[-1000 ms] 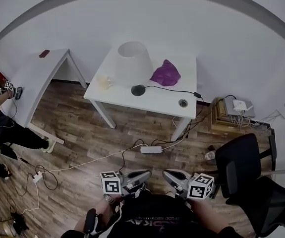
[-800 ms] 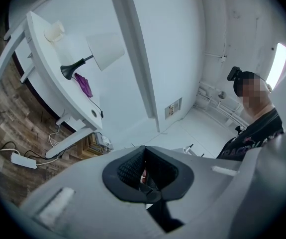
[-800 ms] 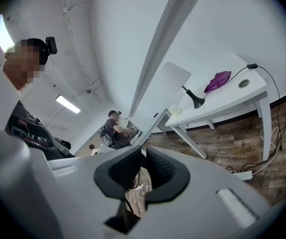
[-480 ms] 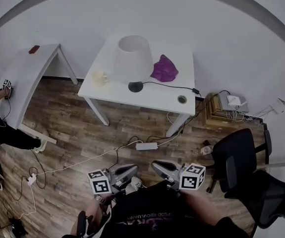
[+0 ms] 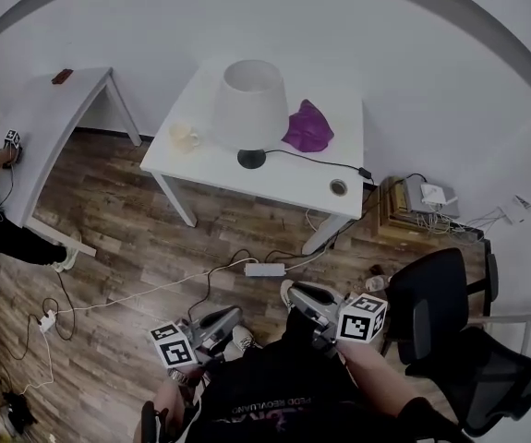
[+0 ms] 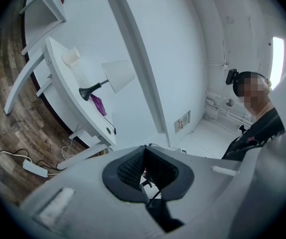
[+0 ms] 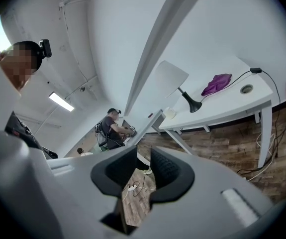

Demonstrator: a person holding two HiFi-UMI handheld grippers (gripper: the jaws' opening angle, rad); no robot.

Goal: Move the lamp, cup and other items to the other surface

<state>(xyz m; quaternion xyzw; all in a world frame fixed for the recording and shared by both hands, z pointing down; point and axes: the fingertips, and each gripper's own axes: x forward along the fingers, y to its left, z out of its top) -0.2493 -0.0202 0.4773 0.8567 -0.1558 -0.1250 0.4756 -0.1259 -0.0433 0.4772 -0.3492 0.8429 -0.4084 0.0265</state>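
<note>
- The wooden floor (image 5: pixel 154 238) runs from the wall to the person's feet, with cables trailing across it.
- The white worktop (image 5: pixel 283 187) stands against the wall and carries the lamp, the cloth and the cup. A round cable hole (image 5: pixel 338 187) sits near its front right corner.
- A second white worktop (image 5: pixel 48 132) stands well apart to the left, with a small dark red item (image 5: pixel 61 77) at its far end.
- A black office chair (image 5: pixel 450 326) is at the lower right.
- The lamp (image 5: pixel 249 109) stands upright near the worktop's middle, with a white shade and a dark round base. Its cord runs right to the worktop's edge.
- The left gripper (image 6: pixel 143 151) has its fingers closed together, holding nothing.
- The right gripper (image 7: pixel 143 152) has its fingers apart, having just been opening, with only floor showing between them.
- Each gripper's cube bears black-and-white square markers. The print on the person's dark shirt (image 5: pixel 274 400) is too blurred to read.
- The purple cloth (image 5: pixel 307 127) lies crumpled just right of the lamp.
- A white power strip (image 5: pixel 264 269) lies on the floor before the worktop.
- The pale cup (image 5: pixel 185 137) stands left of the lamp base, apart from it.
</note>
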